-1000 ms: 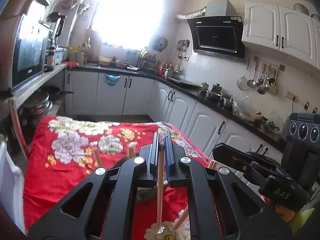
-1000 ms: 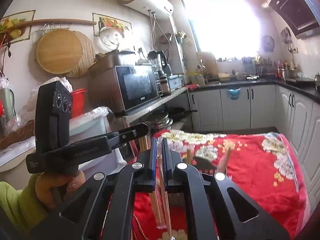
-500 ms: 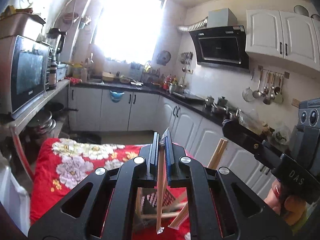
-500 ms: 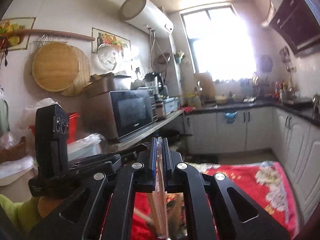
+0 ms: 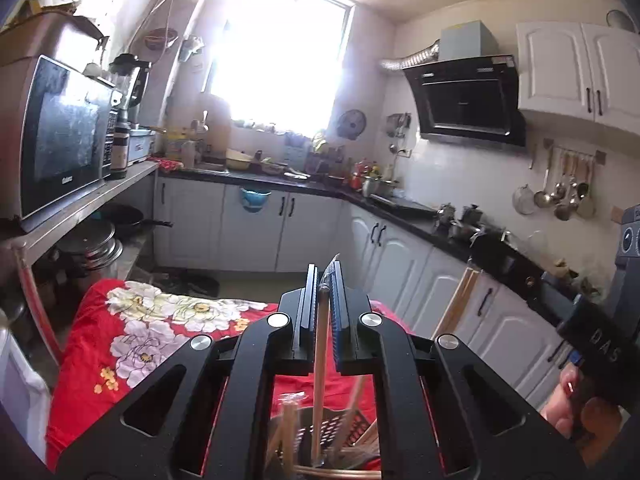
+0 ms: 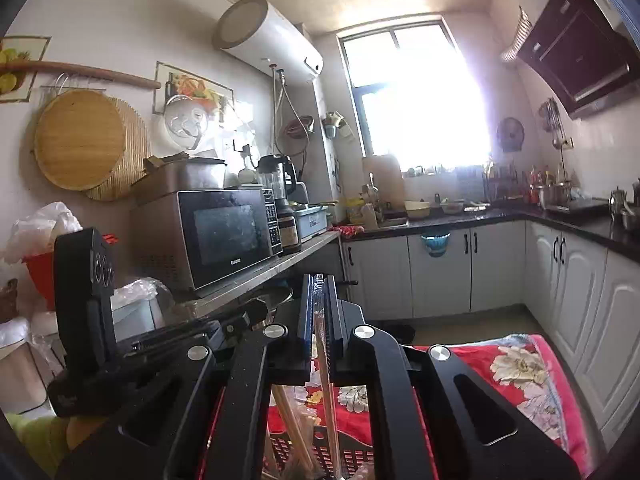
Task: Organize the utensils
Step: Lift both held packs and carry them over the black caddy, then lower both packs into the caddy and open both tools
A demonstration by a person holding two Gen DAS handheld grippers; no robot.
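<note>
Both tools have swung up from the red-clothed desk [image 5: 100,344]: the left tool [image 5: 323,280] clamps a wooden chopstick [image 5: 318,364], the right tool [image 6: 318,292] a clear stick [image 6: 326,368], both hanging over the dark basket [image 6: 320,446], seemingly ready for sorting.

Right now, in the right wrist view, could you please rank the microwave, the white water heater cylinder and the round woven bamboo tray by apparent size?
1. Brown microwave with black door.
2. White water heater cylinder and round woven bamboo tray look alike; differing distance leaves their order unsure.
</note>
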